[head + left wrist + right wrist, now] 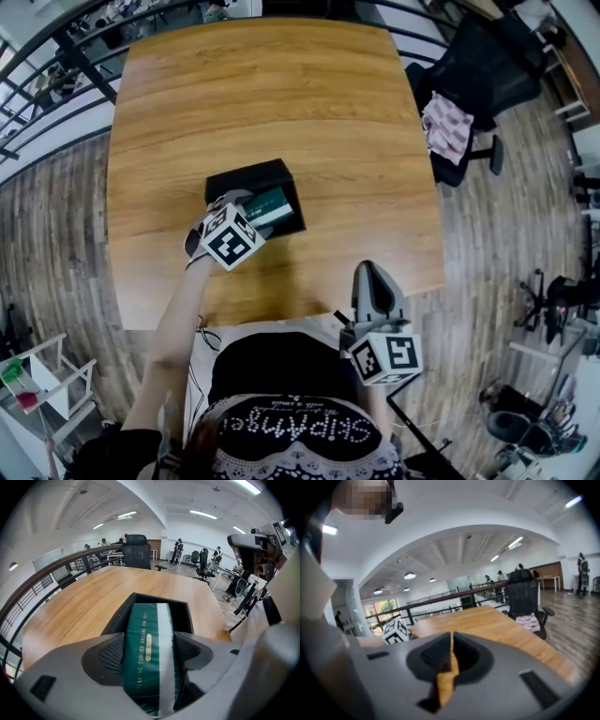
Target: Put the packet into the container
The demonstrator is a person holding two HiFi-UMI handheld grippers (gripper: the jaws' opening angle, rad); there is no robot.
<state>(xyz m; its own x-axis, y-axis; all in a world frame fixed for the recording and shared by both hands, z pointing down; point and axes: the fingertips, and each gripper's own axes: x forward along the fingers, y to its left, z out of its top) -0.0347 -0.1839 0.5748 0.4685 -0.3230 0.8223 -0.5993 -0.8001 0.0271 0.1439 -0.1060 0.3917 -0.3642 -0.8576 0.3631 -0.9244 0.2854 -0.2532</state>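
Note:
A dark green packet with a white stripe and gold print (149, 648) is clamped between the pads of my left gripper (149, 654). Its far end reaches into the open black container (159, 605) on the wooden table. In the head view the left gripper (246, 217) hovers at the container's near edge, the packet (269, 204) lying across the container (246, 178). My right gripper (371, 277) is shut with nothing in it, held at the table's near edge. In the right gripper view its jaws (452, 654) meet with only a thin slit between them.
The wooden table (272, 84) stretches beyond the container. A black office chair with a pink checked cloth (448, 127) stands at the table's right side. A railing (56, 75) runs along the left. A white rack (37, 384) is at the lower left.

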